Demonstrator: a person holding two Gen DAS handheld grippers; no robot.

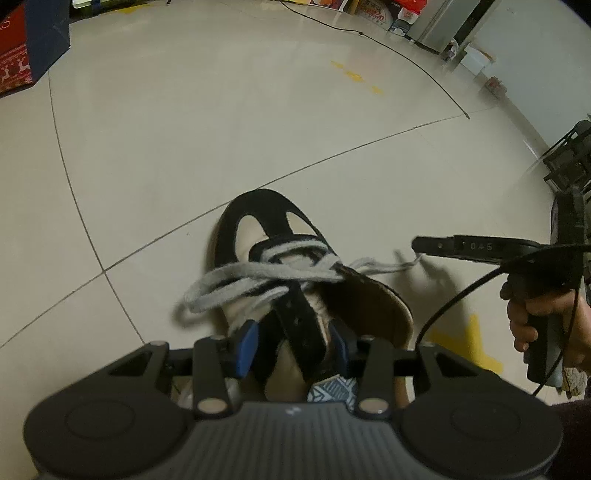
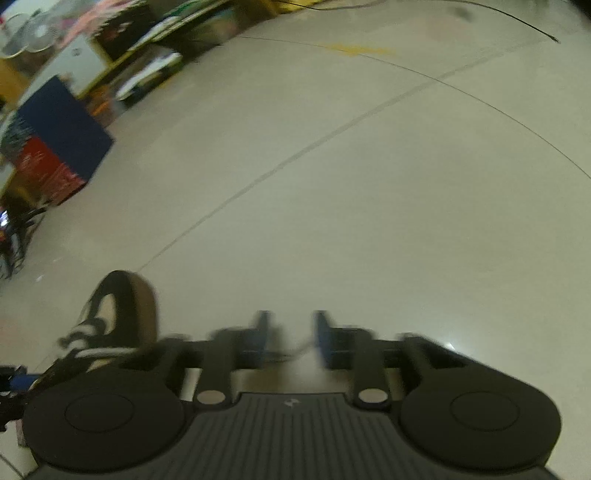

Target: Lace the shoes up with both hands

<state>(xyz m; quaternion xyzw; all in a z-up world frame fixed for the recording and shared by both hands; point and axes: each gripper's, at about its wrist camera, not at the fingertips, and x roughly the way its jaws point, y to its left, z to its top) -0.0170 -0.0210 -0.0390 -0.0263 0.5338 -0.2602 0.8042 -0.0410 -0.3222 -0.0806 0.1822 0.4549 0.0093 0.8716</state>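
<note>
A black and beige shoe (image 1: 258, 229) lies on the tiled floor, toe pointing away, with loose grey laces (image 1: 236, 280) crossed over its front. My left gripper (image 1: 291, 345) sits over the shoe opening, its blue pads (image 1: 246, 347) closed on the raised tongue (image 1: 299, 328). One lace end (image 1: 384, 266) trails right toward my right gripper (image 1: 419, 248), held by a hand (image 1: 532, 325). In the blurred right wrist view the right gripper (image 2: 291, 332) stands open above the floor. A thin grey strand lies between its fingers. The shoe (image 2: 118, 314) is at lower left.
A dark blue and red box (image 1: 33, 44) stands at far left, also seen as the box (image 2: 59, 144). A thin black cable (image 1: 424, 70) runs across the floor. Shelves and cartons (image 1: 373, 11) line the far wall. A black rack (image 1: 569, 158) stands at right.
</note>
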